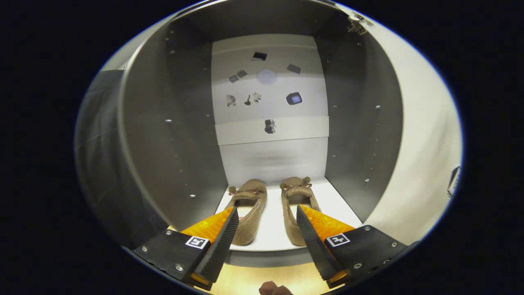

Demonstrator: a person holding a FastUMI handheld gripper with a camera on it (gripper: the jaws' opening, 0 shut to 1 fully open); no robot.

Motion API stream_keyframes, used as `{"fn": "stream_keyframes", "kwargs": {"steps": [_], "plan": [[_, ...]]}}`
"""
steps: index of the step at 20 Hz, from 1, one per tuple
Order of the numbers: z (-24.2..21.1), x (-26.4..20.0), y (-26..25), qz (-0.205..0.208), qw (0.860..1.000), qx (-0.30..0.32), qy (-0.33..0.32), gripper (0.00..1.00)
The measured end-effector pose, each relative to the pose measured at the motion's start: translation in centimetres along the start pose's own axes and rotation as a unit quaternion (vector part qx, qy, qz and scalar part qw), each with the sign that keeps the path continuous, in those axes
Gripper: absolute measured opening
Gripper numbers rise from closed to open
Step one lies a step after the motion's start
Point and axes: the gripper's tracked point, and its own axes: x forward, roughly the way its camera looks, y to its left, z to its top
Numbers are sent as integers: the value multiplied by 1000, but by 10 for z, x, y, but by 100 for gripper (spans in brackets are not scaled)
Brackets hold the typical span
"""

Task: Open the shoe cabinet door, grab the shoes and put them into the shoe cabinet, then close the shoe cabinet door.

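A pair of tan furry slippers with small bows lies side by side on the white bottom shelf (pixel 335 200) of the open shoe cabinet, toes toward the back: left slipper (pixel 249 213), right slipper (pixel 294 209). My gripper (pixel 266 213) is open, held just outside the cabinet's front edge. Its orange-and-black fingers (pixel 223 235) stand wide apart, one before each slipper's heel, touching neither. Nothing is between them.
Grey side walls (pixel 172 143) of the cabinet rise left and right, with a white back panel (pixel 270 82) behind. The open door (pixel 417 143) stands at the right. A light wooden floor (pixel 254 280) lies below the fingers, and a bit of a hand (pixel 272 289) shows there.
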Motion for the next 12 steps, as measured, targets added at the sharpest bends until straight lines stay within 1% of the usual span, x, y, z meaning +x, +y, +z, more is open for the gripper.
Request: {"fn": "stream_keyframes", "kwargs": {"steps": [2,4,8,12], "plan": [[-2,-36,3,-7,1000,-11,-13,91],[-6,-72,8,-6,1000,-17,-20,93],[-13,-130,7,-5,999,-22,-29,93],[-15,-185,-4,9,999,-19,-47,93]]}}
